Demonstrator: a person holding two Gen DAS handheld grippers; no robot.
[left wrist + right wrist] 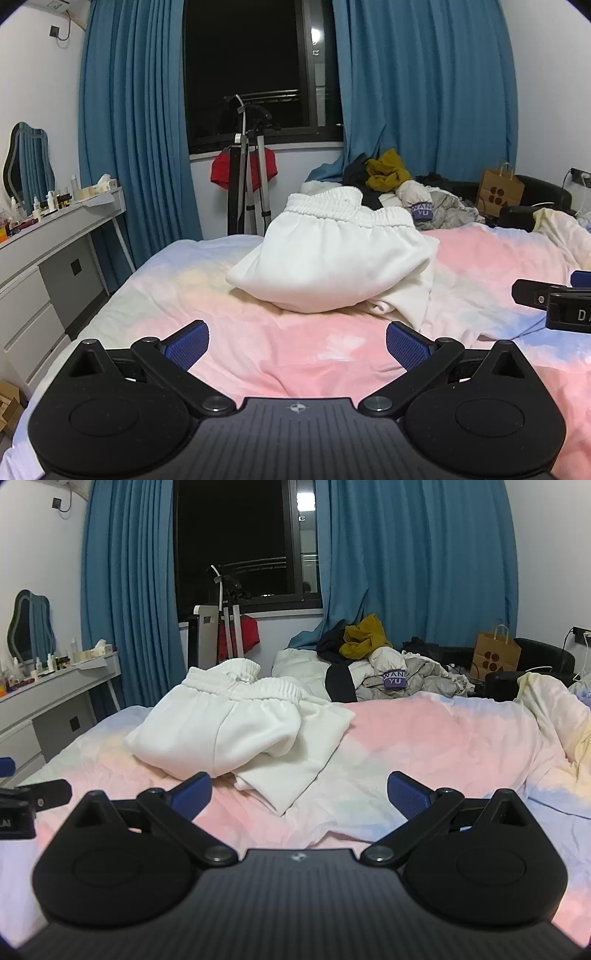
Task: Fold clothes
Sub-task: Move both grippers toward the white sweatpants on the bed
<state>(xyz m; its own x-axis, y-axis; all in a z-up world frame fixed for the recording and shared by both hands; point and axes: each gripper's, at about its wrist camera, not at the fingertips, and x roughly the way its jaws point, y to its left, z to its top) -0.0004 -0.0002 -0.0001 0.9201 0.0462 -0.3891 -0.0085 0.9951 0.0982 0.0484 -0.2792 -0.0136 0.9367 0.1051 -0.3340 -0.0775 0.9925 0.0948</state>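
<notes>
Both claws gape; white trousers (pixel 332 258) lie before perhaps laundry (pixel 406 184).

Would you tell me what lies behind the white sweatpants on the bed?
Behind the white sweatpants sits a heap of unfolded clothes, with a mustard garment on top. Whatever lies beneath the heap is hidden.

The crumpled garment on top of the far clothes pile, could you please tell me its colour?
Mustard yellow garment, clearest in the right wrist view.

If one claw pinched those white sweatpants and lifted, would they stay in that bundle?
Probably not. The white sweatpants lie slumped in soft folds, so they would likely droop and unfold. The thick fleecy fabric looks fairly hefty and unlikely to slip.
</notes>
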